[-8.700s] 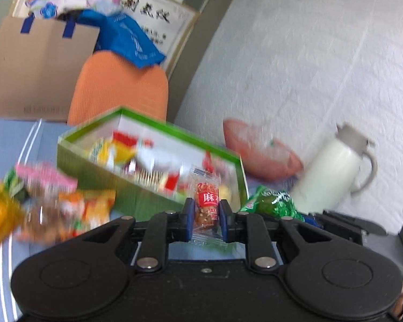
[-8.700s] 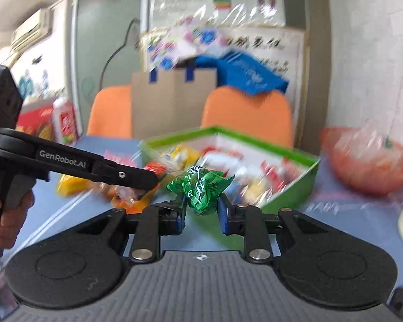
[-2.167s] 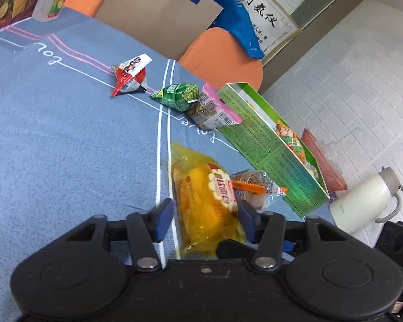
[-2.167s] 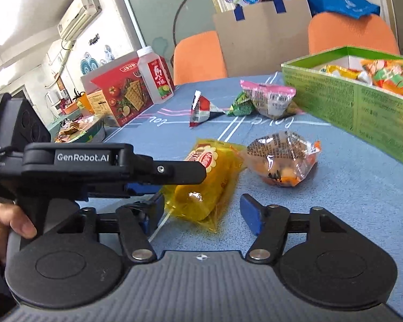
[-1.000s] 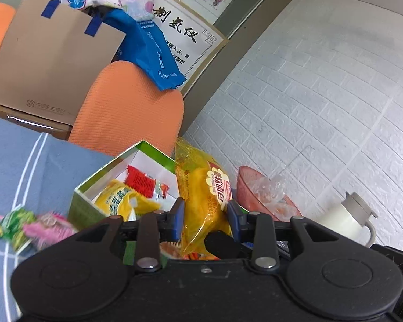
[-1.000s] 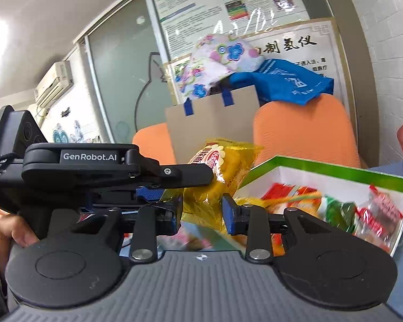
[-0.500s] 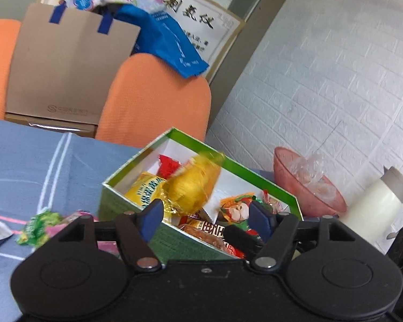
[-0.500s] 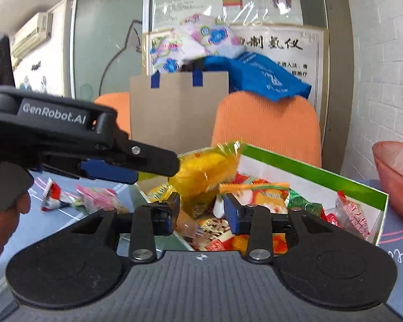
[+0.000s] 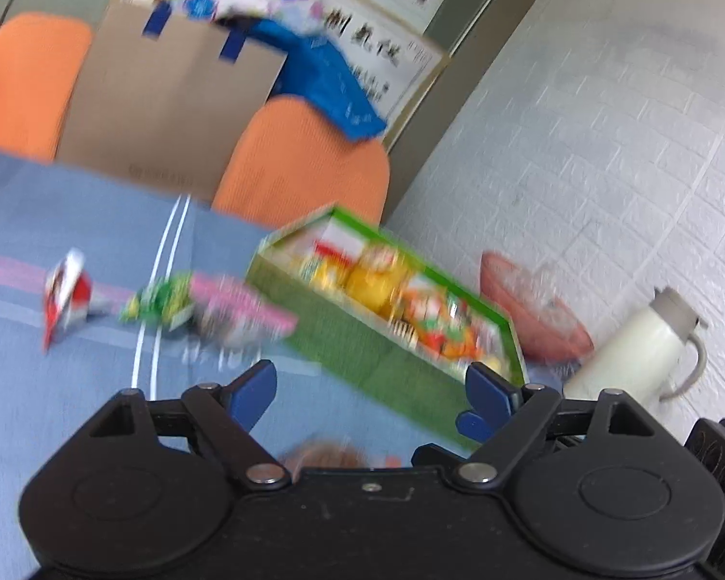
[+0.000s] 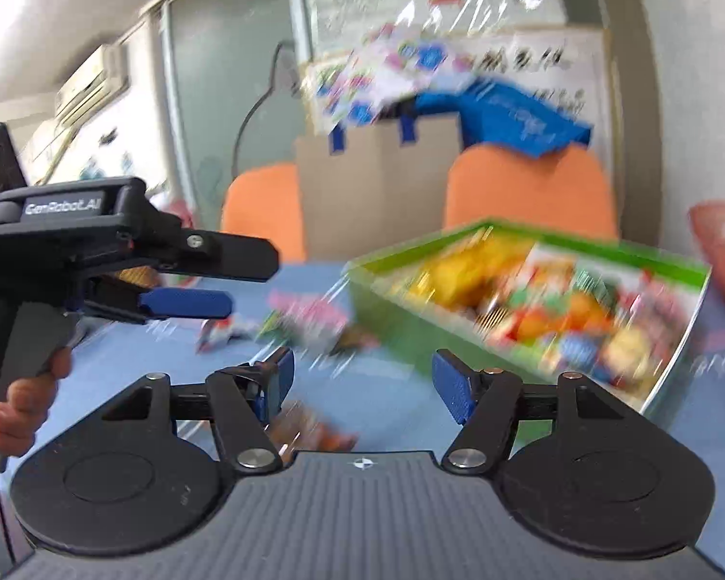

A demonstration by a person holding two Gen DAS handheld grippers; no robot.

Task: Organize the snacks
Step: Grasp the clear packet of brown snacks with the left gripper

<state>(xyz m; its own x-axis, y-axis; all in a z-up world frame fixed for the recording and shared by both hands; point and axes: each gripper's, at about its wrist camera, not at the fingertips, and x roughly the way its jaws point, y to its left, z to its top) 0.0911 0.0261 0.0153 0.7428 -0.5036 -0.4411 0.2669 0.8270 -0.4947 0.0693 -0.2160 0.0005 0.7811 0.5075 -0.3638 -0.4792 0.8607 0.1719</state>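
Note:
A green box full of snack packets stands on the blue table; the yellow packet lies inside it. It also shows in the right wrist view. My left gripper is open and empty, in front of the box. My right gripper is open and empty too. On the table left of the box lie a pink packet, a green packet and a red-and-white packet. An orange snack lies just under the left gripper and shows under the right gripper. Both views are blurred.
A pink bowl and a white thermos jug stand right of the box by the brick wall. Orange chairs and a cardboard sheet stand behind the table. The left gripper's body crosses the right wrist view.
The yellow packet has dropped from the grippers into the box. Both grippers have opened wide and drawn back and down towards the table.

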